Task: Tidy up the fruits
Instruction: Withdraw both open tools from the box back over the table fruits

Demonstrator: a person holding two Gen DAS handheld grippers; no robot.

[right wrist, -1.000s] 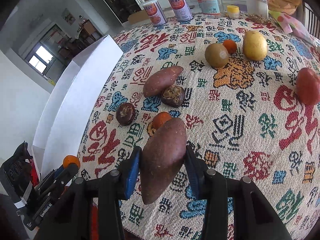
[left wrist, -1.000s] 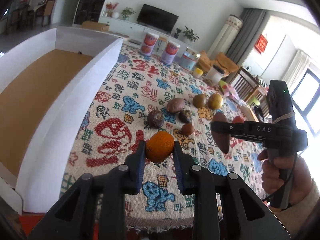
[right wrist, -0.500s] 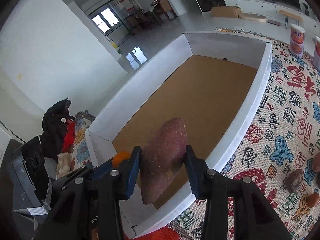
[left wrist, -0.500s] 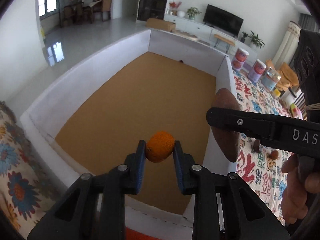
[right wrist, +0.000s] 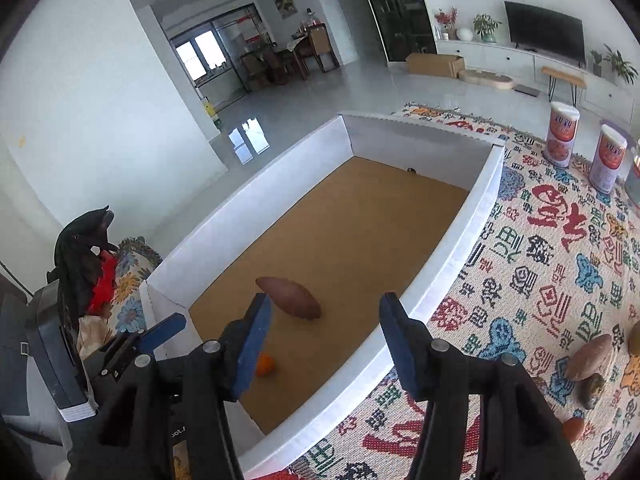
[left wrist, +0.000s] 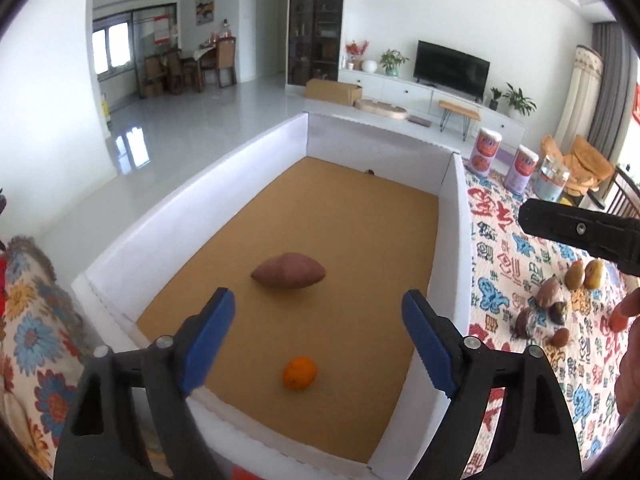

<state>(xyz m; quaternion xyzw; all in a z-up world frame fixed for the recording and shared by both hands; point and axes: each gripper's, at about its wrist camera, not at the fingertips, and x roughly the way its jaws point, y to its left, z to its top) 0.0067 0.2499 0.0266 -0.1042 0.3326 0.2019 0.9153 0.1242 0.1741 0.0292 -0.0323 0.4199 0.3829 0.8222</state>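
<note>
Left gripper (left wrist: 318,330): black plastic arms, blue ribbed pads (left wrist: 210,336), silver screw heads at the joints. Right gripper (right wrist: 324,338): same build, black frame, blue pads (right wrist: 254,346), silver screws. Bare skin of right hand (left wrist: 628,344) at frame edge.

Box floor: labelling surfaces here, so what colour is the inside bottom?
Plain tan-brown, like cardboard, inside white walls; the box floor shows best in the left wrist view.
</note>
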